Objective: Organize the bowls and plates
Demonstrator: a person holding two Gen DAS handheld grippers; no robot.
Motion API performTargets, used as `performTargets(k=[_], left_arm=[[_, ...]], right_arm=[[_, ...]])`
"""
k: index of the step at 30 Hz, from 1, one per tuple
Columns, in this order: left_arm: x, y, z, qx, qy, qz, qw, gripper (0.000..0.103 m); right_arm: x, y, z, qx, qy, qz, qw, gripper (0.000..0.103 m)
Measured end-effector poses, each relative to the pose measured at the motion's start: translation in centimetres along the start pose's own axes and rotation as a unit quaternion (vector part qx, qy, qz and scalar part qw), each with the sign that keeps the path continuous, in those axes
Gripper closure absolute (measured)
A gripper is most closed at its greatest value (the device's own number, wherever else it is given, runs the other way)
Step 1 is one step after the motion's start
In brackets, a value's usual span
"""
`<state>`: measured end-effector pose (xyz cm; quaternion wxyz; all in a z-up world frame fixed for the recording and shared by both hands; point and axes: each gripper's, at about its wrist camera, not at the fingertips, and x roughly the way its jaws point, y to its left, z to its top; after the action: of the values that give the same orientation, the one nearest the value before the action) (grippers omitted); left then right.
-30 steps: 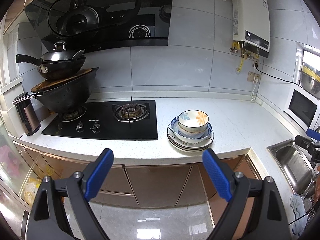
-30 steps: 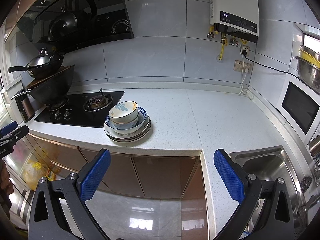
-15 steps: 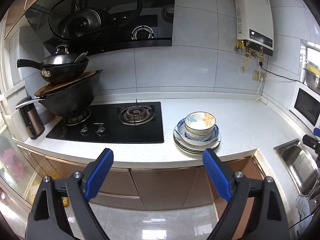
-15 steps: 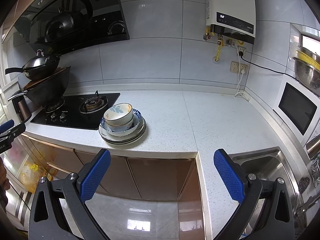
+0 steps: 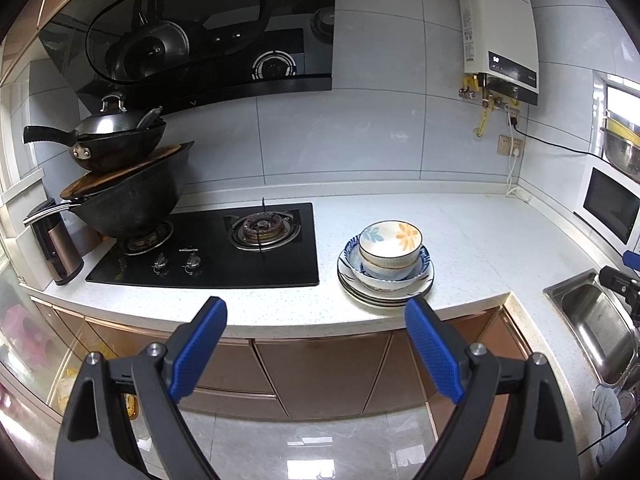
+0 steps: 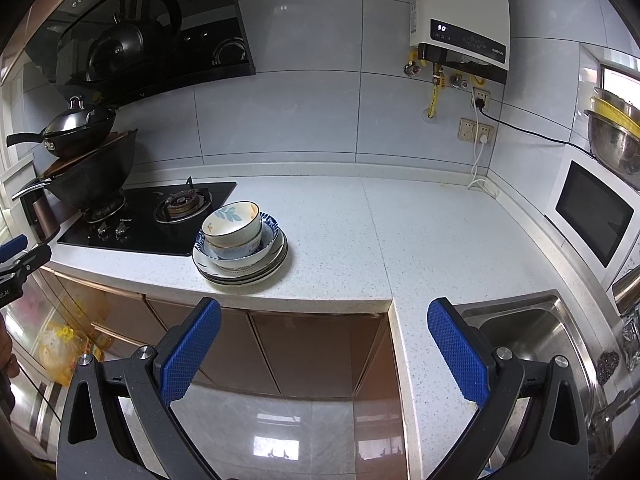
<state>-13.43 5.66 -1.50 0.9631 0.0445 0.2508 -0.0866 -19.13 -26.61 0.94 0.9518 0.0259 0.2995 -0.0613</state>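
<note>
White speckled counter (image 5: 460, 236) carries the stack: flowered bowl (image 5: 390, 240) on top, nested in a blue-patterned bowl (image 5: 394, 274), on the plates (image 5: 384, 294), just right of the black gas hob (image 5: 208, 248), near the front edge. My left tool (image 5: 316, 354) is spread wide, nothing in it, out over the floor in front of the cabinets. My right tool (image 6: 324, 354) is likewise agape and empty, with the sink (image 6: 532, 332) to its right.
</note>
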Motion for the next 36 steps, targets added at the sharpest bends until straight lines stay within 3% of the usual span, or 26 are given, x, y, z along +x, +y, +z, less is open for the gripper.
performTargets(k=[11,36], left_arm=[[1.9,-0.4,-0.5,-0.002,0.009,0.002,1.0,0.012],[2.0,-0.4,-0.6,-0.001,0.009,0.007,0.9999,0.012]], right_arm=[[1.4,-0.4,-0.2,-0.001,0.006,0.0,1.0,0.001],[2.0,-0.1,-0.3,-0.008,0.014,0.002,1.0,0.001]])
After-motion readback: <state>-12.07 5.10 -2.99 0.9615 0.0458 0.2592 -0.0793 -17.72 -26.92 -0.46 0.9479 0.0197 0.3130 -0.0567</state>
